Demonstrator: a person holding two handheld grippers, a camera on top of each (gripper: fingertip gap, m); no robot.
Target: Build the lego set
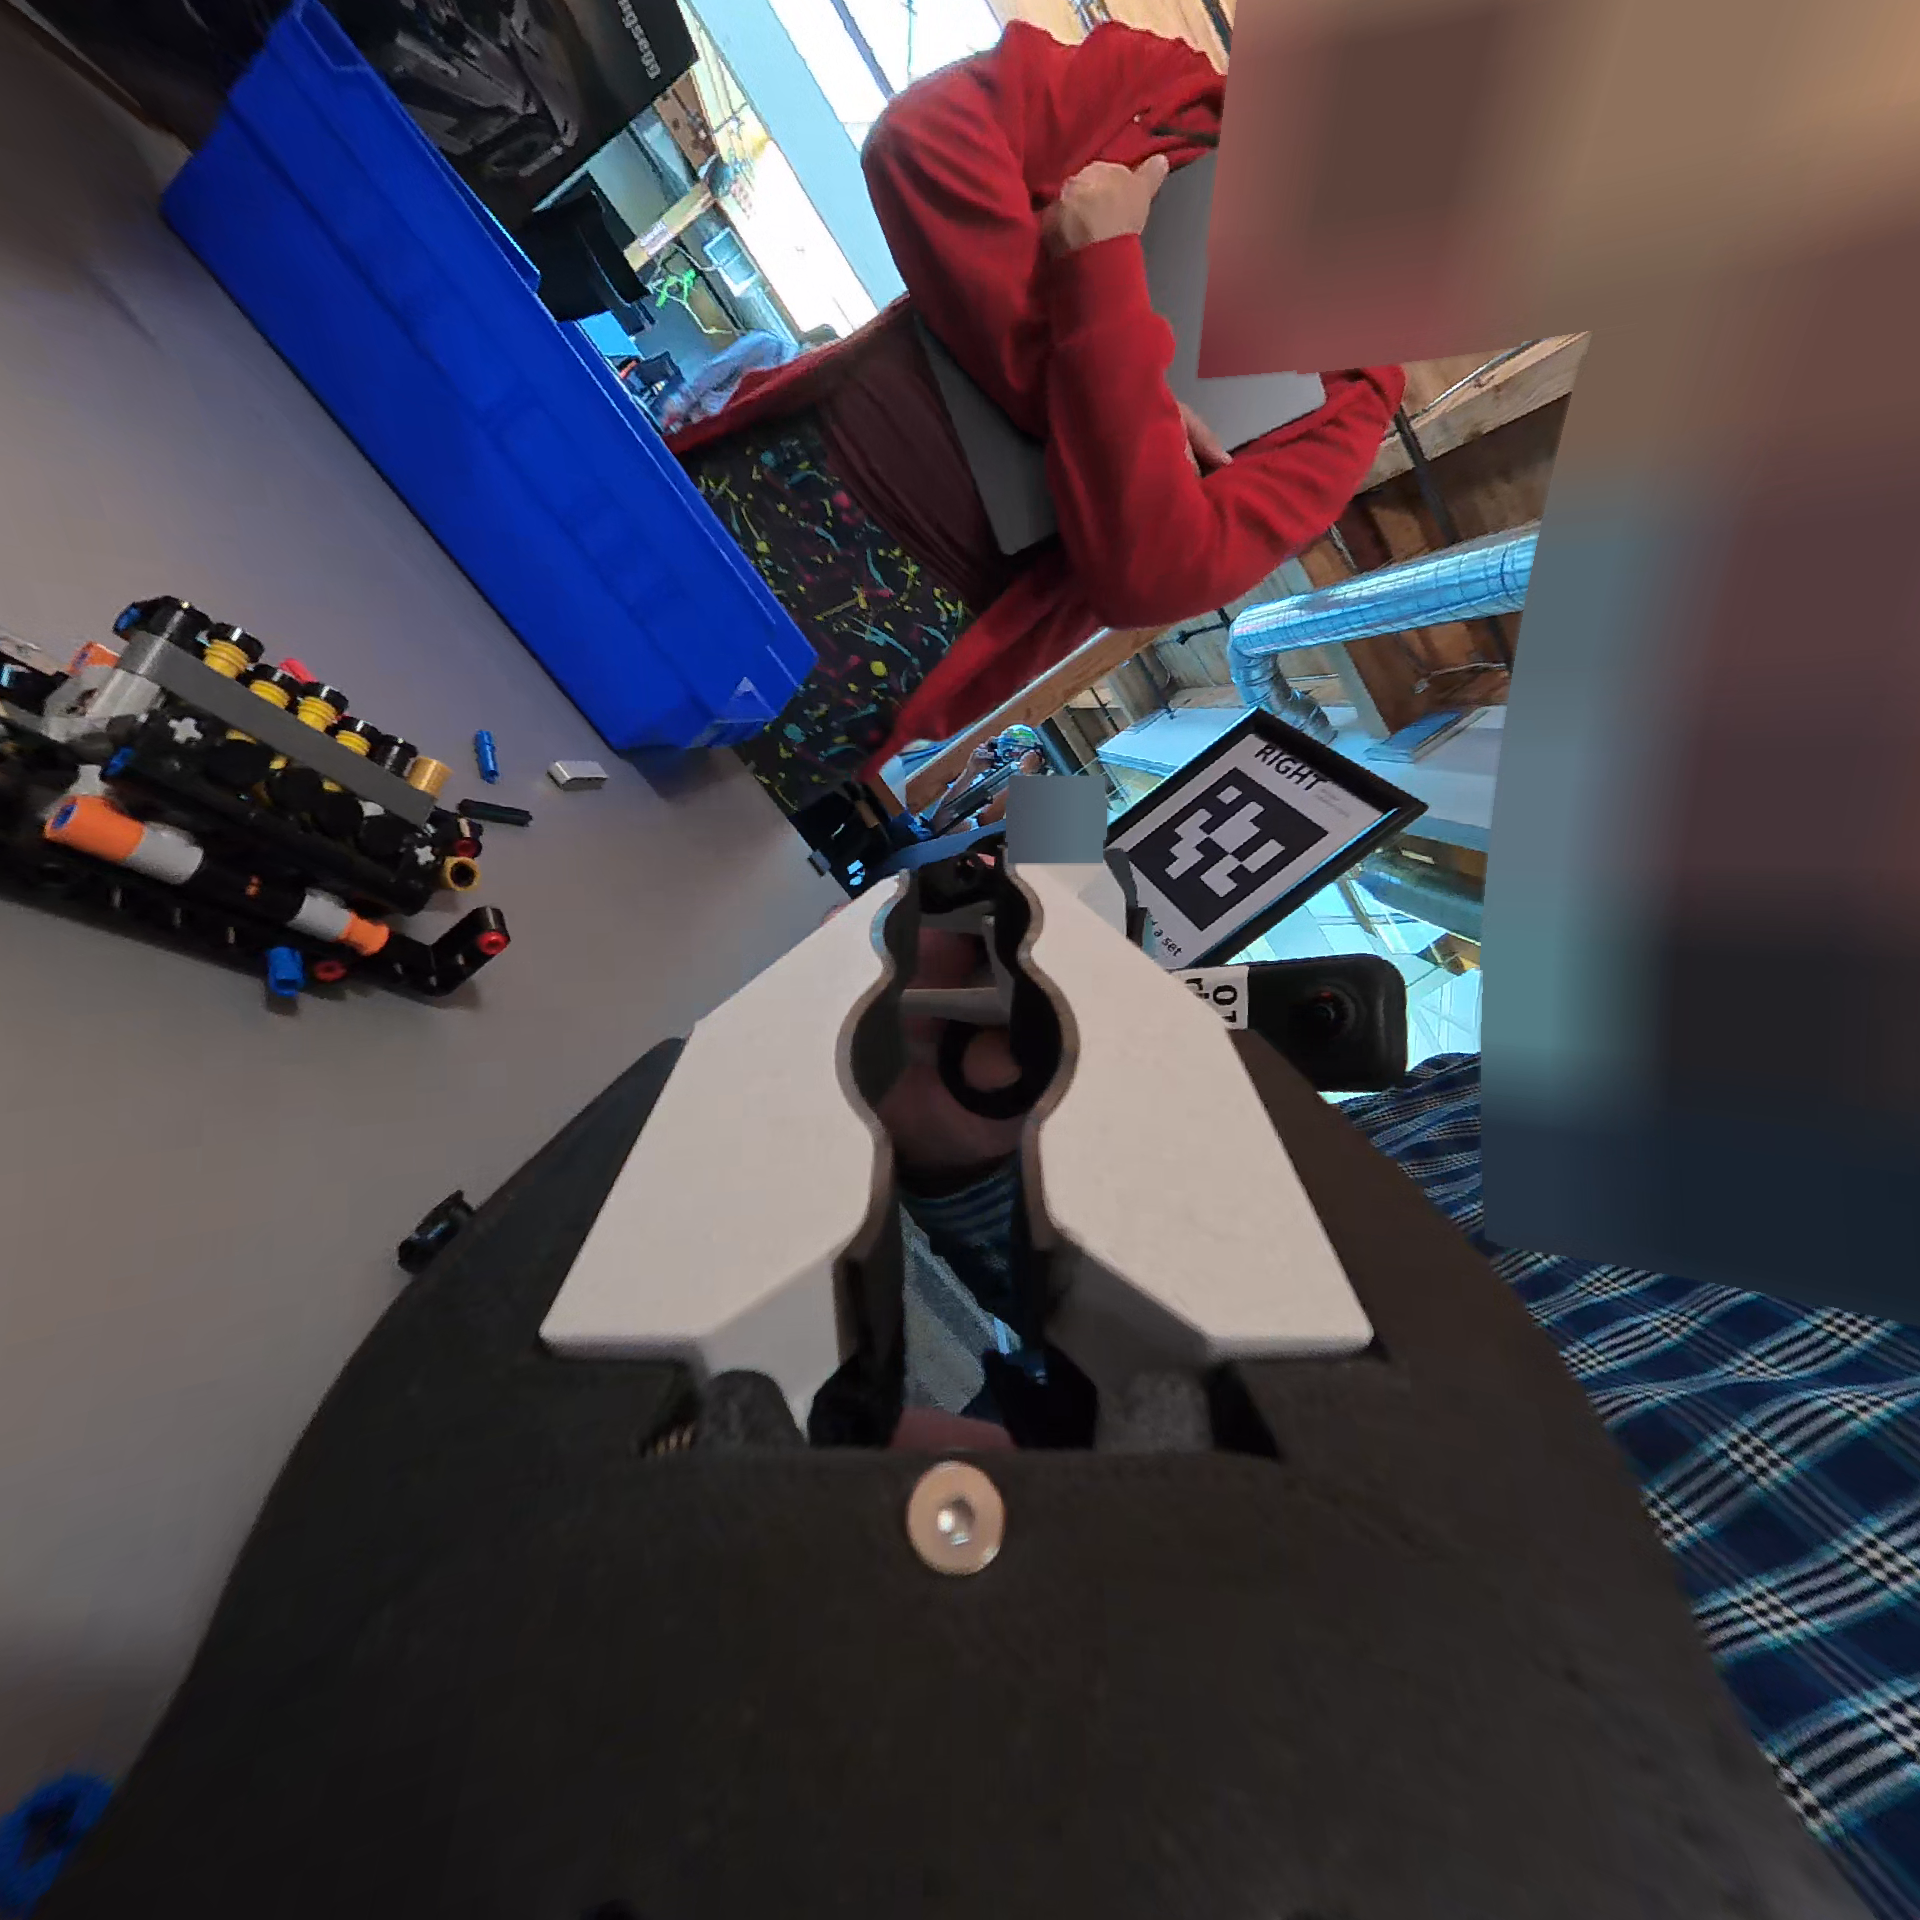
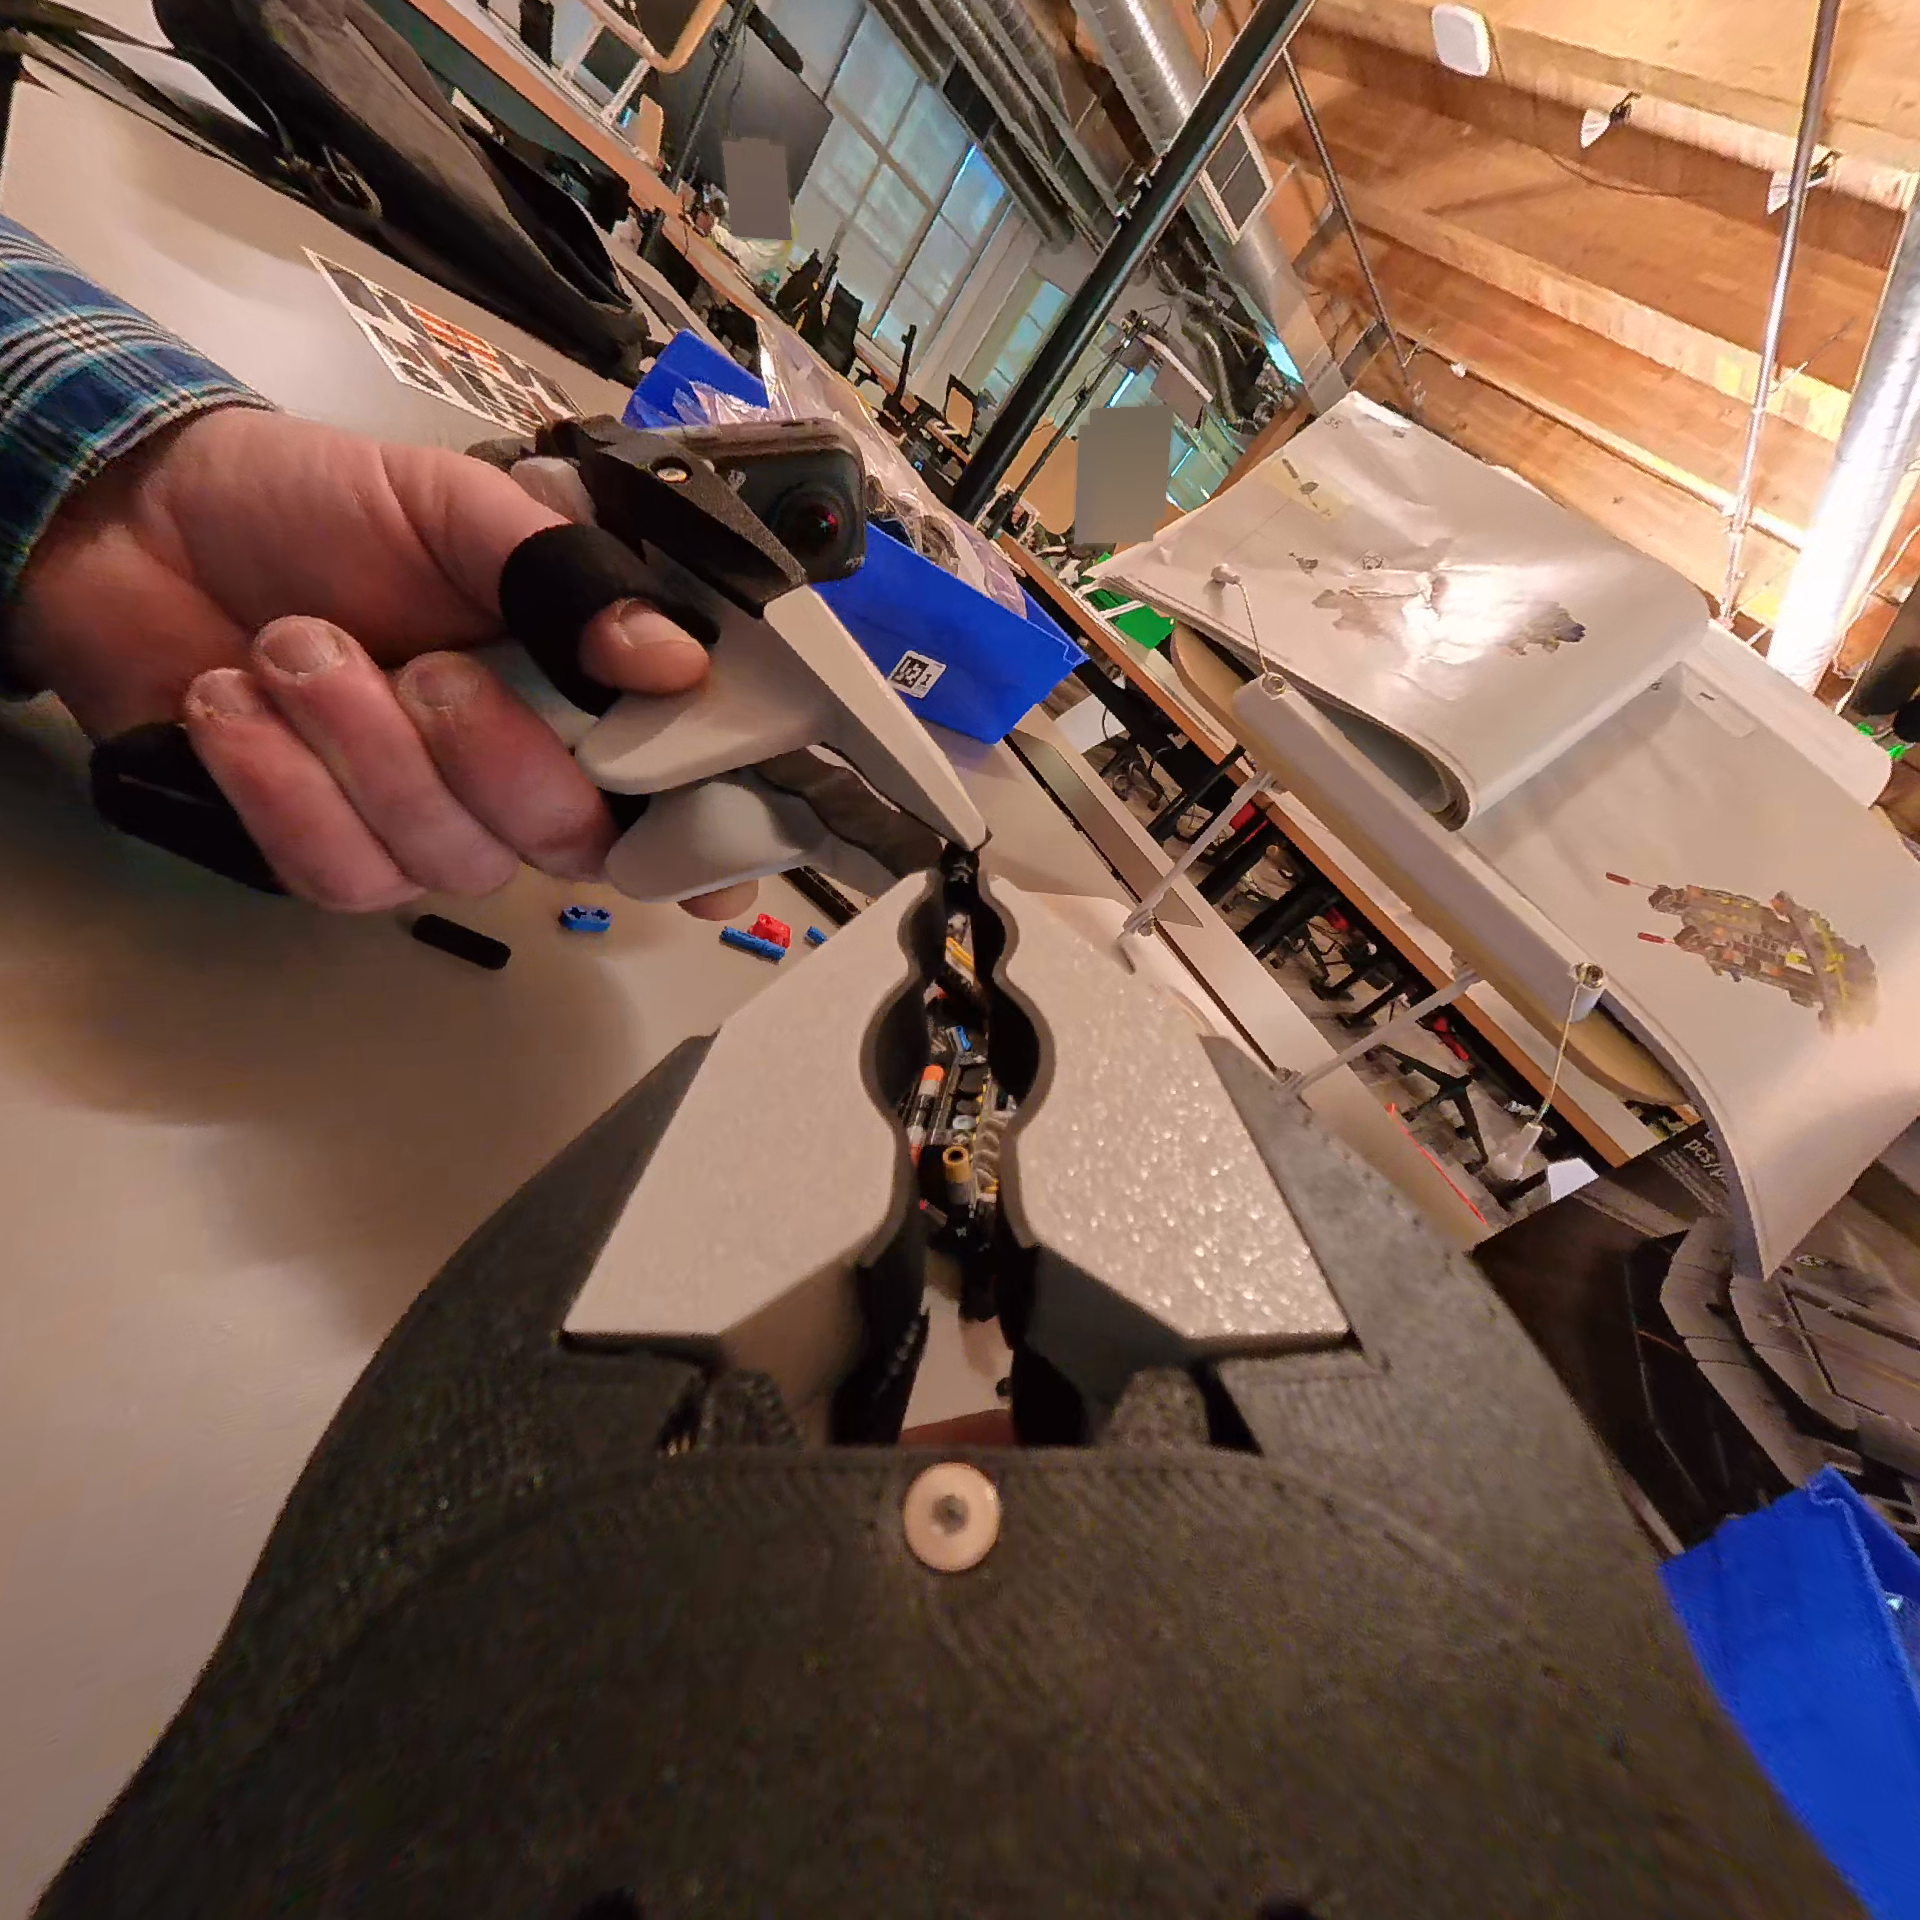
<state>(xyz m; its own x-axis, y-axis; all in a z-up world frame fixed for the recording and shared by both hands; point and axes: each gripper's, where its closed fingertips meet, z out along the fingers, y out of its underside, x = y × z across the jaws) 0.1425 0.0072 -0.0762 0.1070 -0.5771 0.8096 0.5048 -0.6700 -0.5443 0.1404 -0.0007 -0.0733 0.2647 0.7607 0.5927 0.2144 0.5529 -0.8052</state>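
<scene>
The part-built lego model (image 1: pixel 239 800), black with yellow, orange and grey parts, lies on the grey table (image 1: pixel 260 1143) to the left. In the right wrist view a strip of it (image 2: pixel 956 1101) shows through the gap between my fingers. My left gripper (image 1: pixel 961 881) is shut on a small black piece (image 1: pixel 956 881). My right gripper (image 2: pixel 958 883) is shut on a small black piece (image 2: pixel 956 864). The two grippers meet tip to tip above the table. The left gripper (image 2: pixel 971 836) comes in from the left, held by a hand (image 2: pixel 312 644). I cannot tell whether they hold one piece or two.
Loose pieces lie on the table: a blue pin (image 1: pixel 485 753), a grey piece (image 1: pixel 575 772), a black pin (image 1: pixel 497 812), and black (image 2: pixel 460 940), blue (image 2: pixel 584 916) and red (image 2: pixel 769 928) bits. Blue bins (image 1: pixel 468 416) (image 2: pixel 935 644) stand behind. An open instruction book (image 2: pixel 1455 623) is on the right. A person in red (image 1: pixel 1091 364) stands beyond. Both grippers' tips are close together, under 4 cm apart.
</scene>
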